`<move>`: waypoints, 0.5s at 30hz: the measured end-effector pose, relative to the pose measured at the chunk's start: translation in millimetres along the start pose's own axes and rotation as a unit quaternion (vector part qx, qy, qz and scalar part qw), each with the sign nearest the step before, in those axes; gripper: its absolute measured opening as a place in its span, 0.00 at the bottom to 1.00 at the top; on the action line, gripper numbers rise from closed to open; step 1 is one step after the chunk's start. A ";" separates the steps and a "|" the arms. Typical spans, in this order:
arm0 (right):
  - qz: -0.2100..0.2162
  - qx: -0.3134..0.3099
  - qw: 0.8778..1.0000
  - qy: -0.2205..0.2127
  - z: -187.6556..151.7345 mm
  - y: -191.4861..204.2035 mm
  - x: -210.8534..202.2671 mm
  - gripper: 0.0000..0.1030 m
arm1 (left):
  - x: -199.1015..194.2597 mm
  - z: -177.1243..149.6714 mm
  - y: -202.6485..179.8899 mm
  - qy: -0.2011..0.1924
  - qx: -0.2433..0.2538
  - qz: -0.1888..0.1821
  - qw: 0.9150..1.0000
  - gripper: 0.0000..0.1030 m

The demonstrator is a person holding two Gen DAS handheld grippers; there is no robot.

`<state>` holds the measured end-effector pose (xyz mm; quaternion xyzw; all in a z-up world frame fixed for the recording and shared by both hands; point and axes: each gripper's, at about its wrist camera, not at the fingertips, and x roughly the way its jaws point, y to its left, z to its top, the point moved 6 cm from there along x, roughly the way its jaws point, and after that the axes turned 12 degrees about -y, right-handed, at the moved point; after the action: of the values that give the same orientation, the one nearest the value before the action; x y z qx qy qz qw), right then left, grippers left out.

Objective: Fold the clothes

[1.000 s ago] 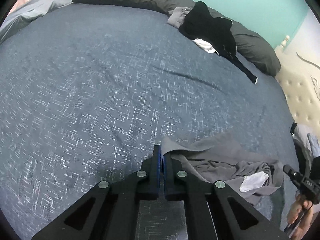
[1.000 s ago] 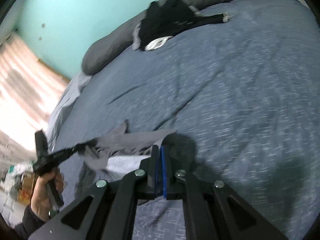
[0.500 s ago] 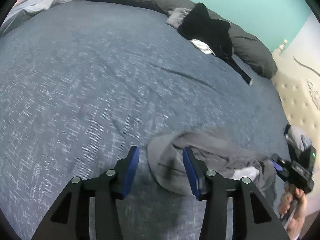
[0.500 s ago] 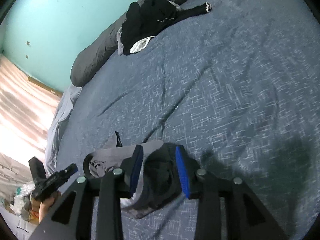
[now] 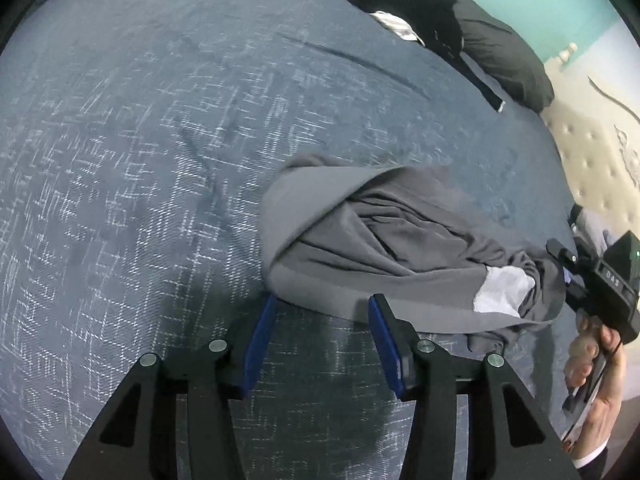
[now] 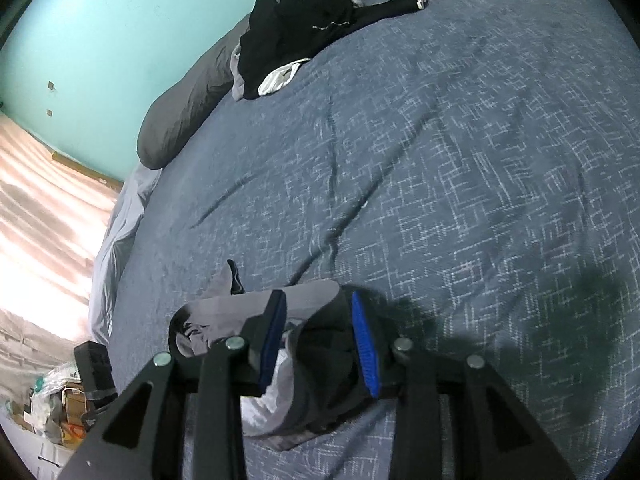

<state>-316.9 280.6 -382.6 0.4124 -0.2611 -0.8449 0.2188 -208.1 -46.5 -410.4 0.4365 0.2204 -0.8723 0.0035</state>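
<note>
Our left gripper [image 5: 322, 322] has its fingers spread over bare bedspread [image 5: 160, 160], holding nothing, just short of the crumpled grey garment [image 5: 384, 248] near the bed's edge. Our right gripper [image 6: 318, 332] is also parted, straddling that garment's end without pinching it. A black clothes pile [image 6: 304, 28] lies far off against the dark pillows [image 6: 180, 120]; our fingers hide part of the grey cloth.

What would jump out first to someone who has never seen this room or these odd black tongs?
The crumpled grey garment with a white patch lies near the close edge of the blue-grey patterned bedspread, just ahead of the left gripper, whose blue-padded jaws stand open. The right gripper is open over the same garment's other end. Far off, a pile of black clothing rests against a long dark grey pillow below the turquoise wall.
</note>
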 end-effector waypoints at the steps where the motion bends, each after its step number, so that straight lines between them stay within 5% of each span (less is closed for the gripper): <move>1: 0.001 -0.001 1.000 0.000 -0.4 -0.1 0.0 0.33 | -2.1 0.9 1.4 -0.004 0.002 0.006 1.000 0.51; 11: -0.001 0.004 1.000 -0.004 1.8 -8.8 3.2 0.33 | -4.5 2.4 3.1 -0.013 0.016 0.015 1.000 0.50; 13: 0.002 -0.003 1.000 -0.006 0.7 -7.2 1.7 0.33 | -1.2 2.1 0.7 -0.010 0.018 0.011 1.000 0.40; 15: 0.004 -0.009 1.000 -0.006 -1.0 -5.4 0.2 0.31 | 2.9 2.5 0.6 -0.005 0.016 0.009 1.000 0.20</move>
<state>-317.1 284.3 -386.6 0.4044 -0.2565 -0.8488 0.2242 -211.7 -47.5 -411.5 0.4341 0.2025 -0.8778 0.0053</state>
